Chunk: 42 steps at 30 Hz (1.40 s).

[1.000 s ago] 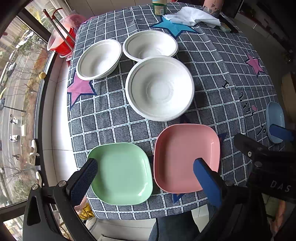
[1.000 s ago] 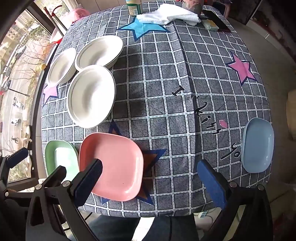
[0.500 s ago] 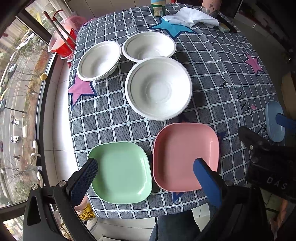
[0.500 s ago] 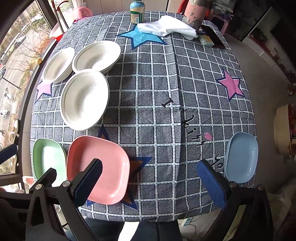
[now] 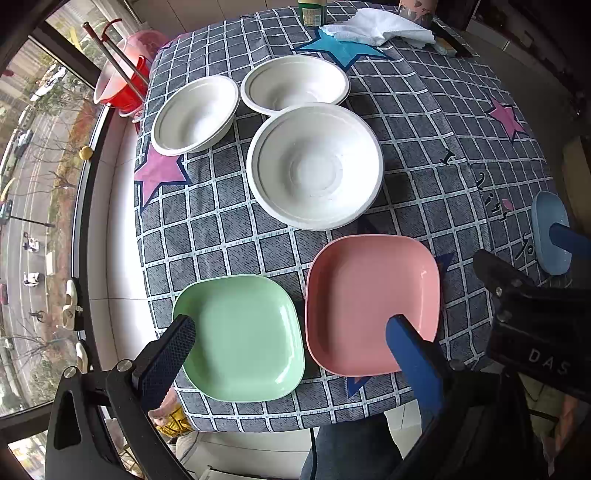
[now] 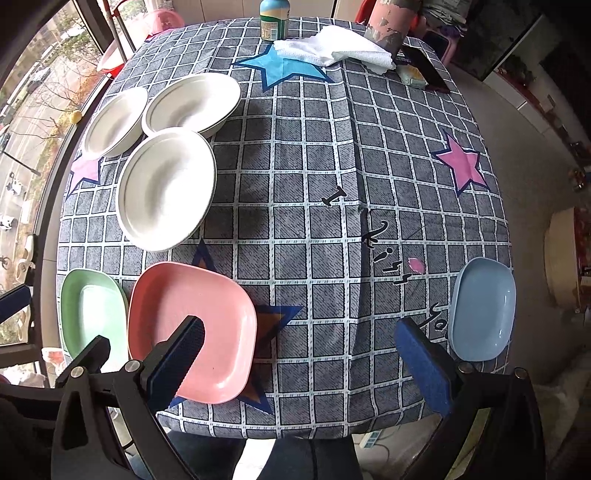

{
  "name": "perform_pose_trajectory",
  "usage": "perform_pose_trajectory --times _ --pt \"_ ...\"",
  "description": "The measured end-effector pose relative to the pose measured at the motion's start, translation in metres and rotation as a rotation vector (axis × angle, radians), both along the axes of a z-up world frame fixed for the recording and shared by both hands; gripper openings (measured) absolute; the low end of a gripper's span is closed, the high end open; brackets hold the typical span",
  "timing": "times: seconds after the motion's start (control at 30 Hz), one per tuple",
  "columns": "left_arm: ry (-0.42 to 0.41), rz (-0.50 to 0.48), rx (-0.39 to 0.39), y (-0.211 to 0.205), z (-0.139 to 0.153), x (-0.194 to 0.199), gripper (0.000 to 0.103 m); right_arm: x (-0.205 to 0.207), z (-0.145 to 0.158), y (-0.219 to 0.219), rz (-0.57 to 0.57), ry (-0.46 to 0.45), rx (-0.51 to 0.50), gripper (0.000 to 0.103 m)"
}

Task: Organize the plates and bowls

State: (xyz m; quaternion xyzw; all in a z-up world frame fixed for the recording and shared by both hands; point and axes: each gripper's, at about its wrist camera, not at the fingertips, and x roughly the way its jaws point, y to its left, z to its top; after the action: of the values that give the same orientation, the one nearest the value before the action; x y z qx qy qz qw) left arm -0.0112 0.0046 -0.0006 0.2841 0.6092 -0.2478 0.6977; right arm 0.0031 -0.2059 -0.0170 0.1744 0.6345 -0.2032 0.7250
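Observation:
Three white bowls stand on the checked tablecloth: a large one [image 5: 314, 166] [image 6: 166, 192] and two behind it [image 5: 195, 114] [image 5: 295, 85]. A green plate [image 5: 240, 336] [image 6: 92, 310] and a pink plate [image 5: 373, 302] [image 6: 192, 325] lie side by side at the near edge. A blue plate [image 6: 484, 310] [image 5: 550, 229] lies at the near right. My left gripper [image 5: 288, 350] is open and empty above the green and pink plates. My right gripper [image 6: 299, 350] is open and empty above the near edge, between the pink and blue plates.
A white cloth [image 6: 332, 50], a green-labelled jar [image 6: 273, 22], a pink cup [image 6: 388, 26] and a dark phone [image 6: 424, 70] sit at the far edge. A red bucket [image 5: 125, 85] stands beyond the table's left side by the window.
Both grippers have pulled back and risen slightly, so more of the table shows. The right view has shifted left to right toward the blue plate. No plate or bowl has moved.

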Motion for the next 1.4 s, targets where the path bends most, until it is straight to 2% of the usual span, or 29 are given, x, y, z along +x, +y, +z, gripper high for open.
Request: perform_pose_trajectory --times 0.33,0.4,0.53,0.8,0.9,0.97,1.2,1.33,1.4 --pt "-0.028 0.026 0.052 0.007 -0.019 0.006 0.103 0.000 -0.029 0.003 -0.014 0.070 0.060 0.103" --pt "-0.022 0.034 0.040 0.011 -0.021 0.008 0.103 0.001 -0.039 0.004 -0.009 0.091 0.061 0.103" --pt "-0.018 0.048 0.095 0.015 -0.035 0.012 0.103 0.003 -0.064 0.010 0.012 0.166 0.065 0.103" --pt "0.010 0.019 0.121 0.007 -0.067 0.008 0.103 0.003 -0.120 0.026 0.064 0.282 0.067 0.103" --pt "0.012 -0.003 0.129 -0.002 -0.076 0.004 0.103 -0.002 -0.130 0.025 0.071 0.292 0.062 0.103" --pt "0.026 -0.016 0.138 -0.010 -0.081 0.000 0.103 -0.007 -0.143 0.021 0.064 0.254 0.080 0.103" --pt "0.078 -0.054 0.137 -0.038 -0.096 -0.019 0.103 -0.039 -0.148 -0.001 0.050 0.295 0.036 0.103" --pt "0.067 -0.069 0.130 -0.052 -0.108 -0.024 0.103 -0.059 -0.163 -0.017 0.033 0.311 0.008 0.103" --pt "0.060 -0.065 0.125 -0.057 -0.117 -0.024 0.103 -0.070 -0.169 -0.026 0.003 0.306 0.039 0.103"
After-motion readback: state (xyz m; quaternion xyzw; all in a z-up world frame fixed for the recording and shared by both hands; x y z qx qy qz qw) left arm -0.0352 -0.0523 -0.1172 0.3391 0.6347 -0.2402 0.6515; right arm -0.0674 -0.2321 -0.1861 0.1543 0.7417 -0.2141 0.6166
